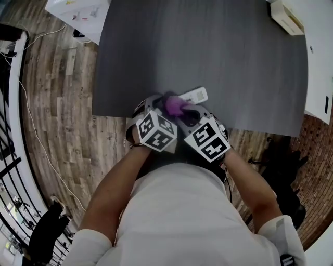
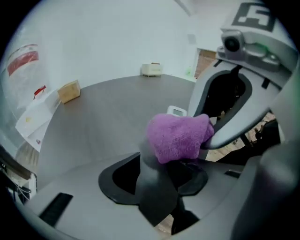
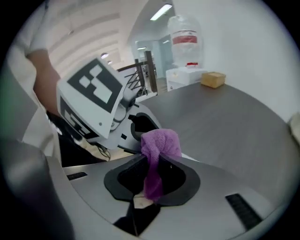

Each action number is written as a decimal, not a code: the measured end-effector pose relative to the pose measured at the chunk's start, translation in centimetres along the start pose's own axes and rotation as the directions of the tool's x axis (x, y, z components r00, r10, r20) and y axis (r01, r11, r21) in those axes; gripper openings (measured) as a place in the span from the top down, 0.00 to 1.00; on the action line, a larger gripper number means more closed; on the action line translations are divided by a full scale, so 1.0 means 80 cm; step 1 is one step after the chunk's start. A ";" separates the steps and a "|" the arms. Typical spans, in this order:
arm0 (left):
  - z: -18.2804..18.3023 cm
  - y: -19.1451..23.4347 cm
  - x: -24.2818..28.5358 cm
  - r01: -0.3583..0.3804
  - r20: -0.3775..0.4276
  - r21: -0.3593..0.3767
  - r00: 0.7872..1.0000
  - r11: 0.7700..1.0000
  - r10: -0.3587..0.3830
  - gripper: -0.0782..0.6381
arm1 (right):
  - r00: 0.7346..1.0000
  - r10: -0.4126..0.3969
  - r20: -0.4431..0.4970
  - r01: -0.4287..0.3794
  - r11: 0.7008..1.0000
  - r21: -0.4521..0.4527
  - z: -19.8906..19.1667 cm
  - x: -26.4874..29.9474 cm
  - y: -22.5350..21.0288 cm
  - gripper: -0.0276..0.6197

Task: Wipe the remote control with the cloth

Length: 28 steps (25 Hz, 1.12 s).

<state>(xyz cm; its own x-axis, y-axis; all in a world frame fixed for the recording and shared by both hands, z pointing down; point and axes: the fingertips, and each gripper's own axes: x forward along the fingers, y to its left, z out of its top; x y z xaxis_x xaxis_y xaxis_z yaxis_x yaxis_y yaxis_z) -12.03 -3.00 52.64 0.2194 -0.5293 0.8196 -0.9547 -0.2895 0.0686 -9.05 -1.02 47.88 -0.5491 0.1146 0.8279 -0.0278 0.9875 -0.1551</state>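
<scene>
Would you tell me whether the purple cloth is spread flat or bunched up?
Bunched up: the purple cloth is a wad pinched between the jaws of the right gripper, with one end hanging down between them.

You are standing in what looks like an office or lab workroom, not a home. Take the dark grey table (image 1: 208, 62) as your landmark: it is a plain, wide worktop on a wood-plank floor (image 1: 57, 104), with a loose cable (image 1: 31, 124) trailing over the planks to its left and a black railing (image 1: 8, 171) further left still. White furniture (image 1: 78, 13) butts against its far left corner. Beyond that end stand a cardboard box (image 3: 213, 78) and a large water-cooler bottle (image 3: 184, 40). A strip light (image 3: 161, 11) runs across the ceiling above, and bare white walls (image 2: 117, 37) close in behind the table.
</scene>
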 end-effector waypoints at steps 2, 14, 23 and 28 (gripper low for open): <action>0.000 0.001 -0.003 0.008 0.021 0.009 1.000 1.000 -0.008 0.66 | 0.998 0.031 0.061 -0.039 0.991 0.125 0.005 -0.013 -0.008 0.83; 0.060 -0.045 -0.015 0.101 0.115 0.545 0.974 0.833 -0.193 0.68 | 0.896 -0.356 0.266 0.224 0.878 0.422 0.005 -0.100 -0.148 0.83; 0.040 -0.067 0.017 0.306 -0.096 0.328 0.952 0.893 -0.291 0.61 | 0.863 -0.502 0.063 0.345 0.675 0.652 -0.110 -0.103 -0.155 0.83; 0.028 -0.069 -0.001 0.248 -0.035 0.153 0.969 0.957 -0.245 0.61 | 0.807 -0.590 -0.006 0.481 0.653 0.585 -0.096 -0.111 -0.216 0.83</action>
<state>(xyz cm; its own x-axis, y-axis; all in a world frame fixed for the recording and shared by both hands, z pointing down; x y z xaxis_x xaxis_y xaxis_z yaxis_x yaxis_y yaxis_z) -6.30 -3.11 50.93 0.4397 -0.4139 0.7971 -0.8281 -0.5304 0.1814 2.71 -18.28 47.38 -0.4217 -0.4896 0.7632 -0.7713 0.6363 -0.0180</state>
